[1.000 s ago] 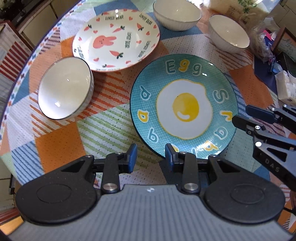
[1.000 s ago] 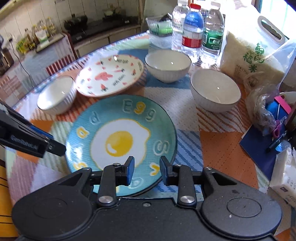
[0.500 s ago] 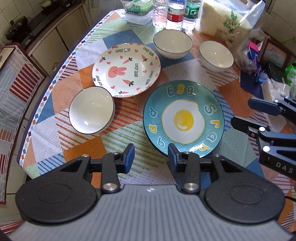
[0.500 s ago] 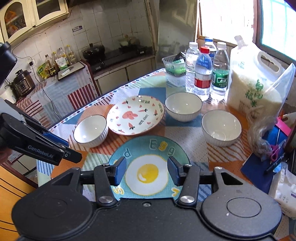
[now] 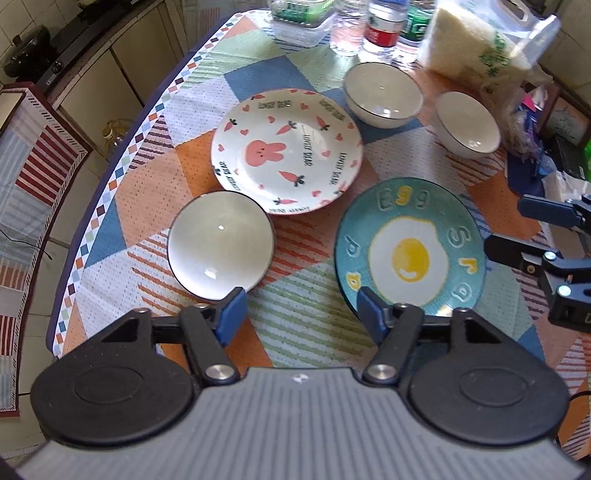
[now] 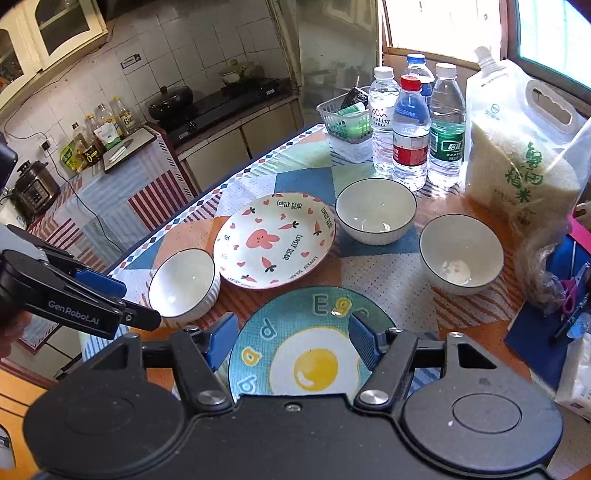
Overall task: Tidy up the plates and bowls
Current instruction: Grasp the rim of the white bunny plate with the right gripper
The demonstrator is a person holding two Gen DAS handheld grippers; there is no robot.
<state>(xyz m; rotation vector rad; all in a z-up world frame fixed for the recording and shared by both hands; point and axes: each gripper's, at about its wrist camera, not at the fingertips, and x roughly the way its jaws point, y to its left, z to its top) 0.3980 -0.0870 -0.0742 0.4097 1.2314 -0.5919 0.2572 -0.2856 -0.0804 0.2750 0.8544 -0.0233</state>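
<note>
in the left wrist view we are looking steeply down on a surface (image 5: 303, 321) covered with a patchwork cloth of orange, blue, green and striped squares. a teal egg plate (image 5: 410, 251) is lying flat near us on the right, a white rabbit plate (image 5: 286, 151) is sitting farther back, and a white bowl (image 5: 221, 246) is standing just beside the rabbit plate's near rim. two more white bowls, the middle bowl (image 5: 382, 94) and the right bowl (image 5: 467, 122), are standing behind, near water bottles (image 5: 380, 26) and a bag of rice (image 5: 476, 44). kitchen cabinets are running along the left. our left gripper (image 5: 300, 315) is hovering above the cloth; its jaws have just been opening and are standing fairly wide, holding nothing, with only cloth showing between them. the right gripper (image 5: 532, 232) is reaching in from the right edge, clear of the egg plate.

in the right wrist view we are seeing the room: tiled walls, a stove with a pot, oil bottles on a counter, a window behind the water bottles (image 6: 410, 125) and the bag of rice (image 6: 517, 147). the egg plate (image 6: 306, 354) is lying right below us, the rabbit plate (image 6: 275, 240) beyond it, the three bowls (image 6: 183, 282) spread around them. the right gripper (image 6: 290, 341) is hanging over the egg plate, apart from it; its jaws have just been opening, fairly wide, gripping nothing. the left gripper (image 6: 122, 299) is showing at the left.
</note>
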